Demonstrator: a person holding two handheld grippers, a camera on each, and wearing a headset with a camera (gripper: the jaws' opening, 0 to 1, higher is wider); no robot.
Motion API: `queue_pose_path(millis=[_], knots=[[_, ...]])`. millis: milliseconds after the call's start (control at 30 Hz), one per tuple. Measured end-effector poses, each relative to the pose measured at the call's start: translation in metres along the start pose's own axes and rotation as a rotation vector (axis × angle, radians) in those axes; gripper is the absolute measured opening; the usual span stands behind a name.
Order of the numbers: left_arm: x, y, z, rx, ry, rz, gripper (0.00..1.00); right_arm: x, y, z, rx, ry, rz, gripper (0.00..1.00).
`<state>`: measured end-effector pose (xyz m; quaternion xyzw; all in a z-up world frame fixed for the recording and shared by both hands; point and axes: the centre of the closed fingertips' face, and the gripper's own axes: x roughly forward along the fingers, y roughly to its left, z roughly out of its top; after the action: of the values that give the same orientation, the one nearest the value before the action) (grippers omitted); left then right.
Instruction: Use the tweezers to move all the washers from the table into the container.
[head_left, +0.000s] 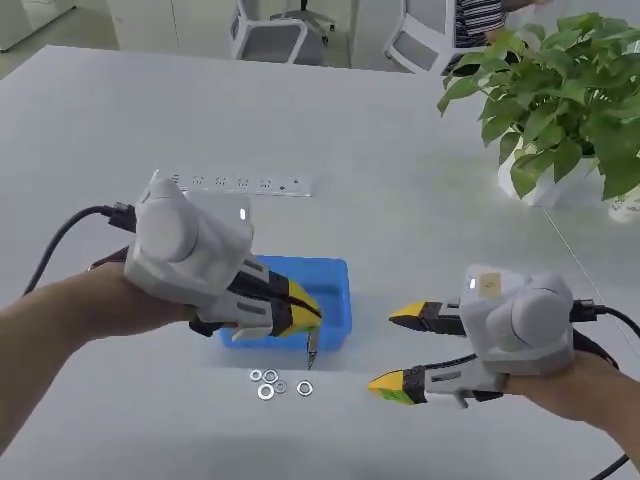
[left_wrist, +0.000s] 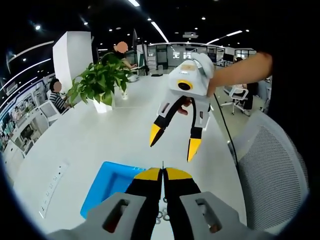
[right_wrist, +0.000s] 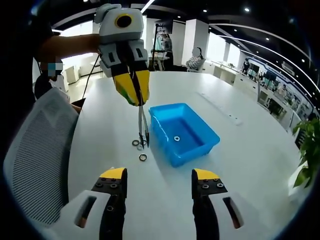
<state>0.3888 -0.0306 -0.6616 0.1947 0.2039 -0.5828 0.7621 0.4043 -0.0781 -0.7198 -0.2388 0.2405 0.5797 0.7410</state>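
My left gripper (head_left: 308, 308) is shut on thin metal tweezers (head_left: 311, 348), which point down beside the front of the blue container (head_left: 335, 330). Several washers (head_left: 267, 383) lie in a cluster on the white table just in front of the container. In the right gripper view the tweezers (right_wrist: 143, 125) have their tips down among the washers (right_wrist: 136, 143), and one washer (right_wrist: 176, 138) lies inside the container (right_wrist: 190, 152). My right gripper (head_left: 388, 348) hovers open and holding nothing to the right of the washers. It also shows open in the left gripper view (left_wrist: 172, 137).
A white power strip (head_left: 240, 184) lies behind the container. A potted plant (head_left: 560, 110) stands at the far right of the table. Office chairs (head_left: 270, 35) stand beyond the far edge, and a grey mesh chair (right_wrist: 35, 150) is close to the near edge.
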Motion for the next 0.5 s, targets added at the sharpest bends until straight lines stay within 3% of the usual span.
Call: queue_pose_path(millis=[500], knots=[[0.012, -0.006, -0.015, -0.014, 0.027, -0.02, 0.05, 0.0, 0.003, -0.006, 0.019, -0.002, 0.003, 0.53]])
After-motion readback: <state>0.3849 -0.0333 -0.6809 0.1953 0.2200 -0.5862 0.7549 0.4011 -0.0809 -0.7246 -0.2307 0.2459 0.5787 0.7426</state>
